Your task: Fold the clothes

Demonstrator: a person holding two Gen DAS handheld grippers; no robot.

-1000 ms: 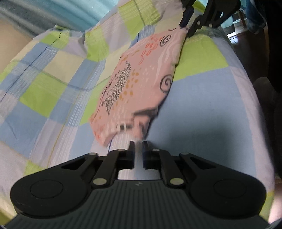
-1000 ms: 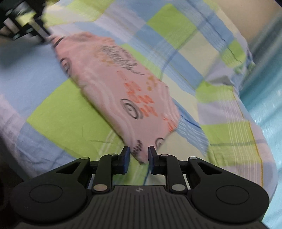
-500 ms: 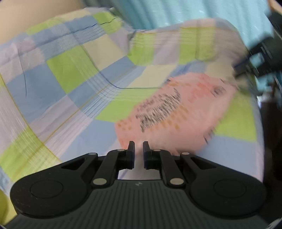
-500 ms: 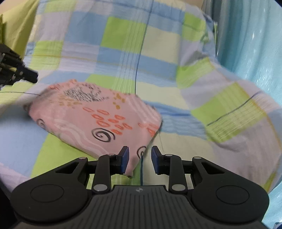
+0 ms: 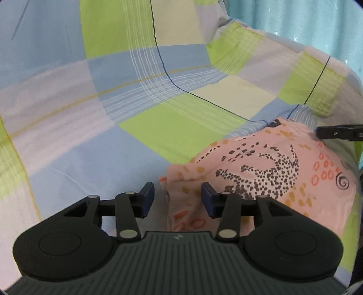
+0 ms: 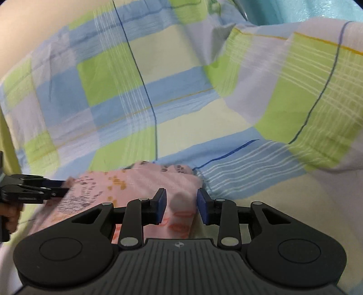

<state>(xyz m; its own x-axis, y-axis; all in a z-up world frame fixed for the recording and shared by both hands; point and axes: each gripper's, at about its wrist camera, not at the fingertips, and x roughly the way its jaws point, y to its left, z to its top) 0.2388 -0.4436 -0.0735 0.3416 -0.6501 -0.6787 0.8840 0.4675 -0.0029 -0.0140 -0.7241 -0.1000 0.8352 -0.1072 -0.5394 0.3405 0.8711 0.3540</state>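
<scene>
A pink garment (image 5: 261,172) printed with black dots, orange rings and spirals lies folded on the checked bedsheet (image 5: 113,90). My left gripper (image 5: 178,189) stands open over the garment's near left corner, and the cloth lies loose between the fingers. In the right wrist view the same garment (image 6: 136,181) sits low in the centre. My right gripper (image 6: 181,195) is open, with a pink edge resting between its blue pads. Each gripper shows in the other's view: the right one (image 5: 338,132) at the far right edge, the left one (image 6: 34,190) at the left.
The sheet (image 6: 113,79) of blue, green and pale squares covers the bed, rumpled toward the back. A teal curtain (image 5: 295,18) hangs behind it. A hand (image 6: 9,215) holds the left gripper at the left edge.
Both grippers held the garment's ends stretched between them a second ago. They have swung round and come down to the bed, and both have opened, leaving the cloth lying on the sheet.
</scene>
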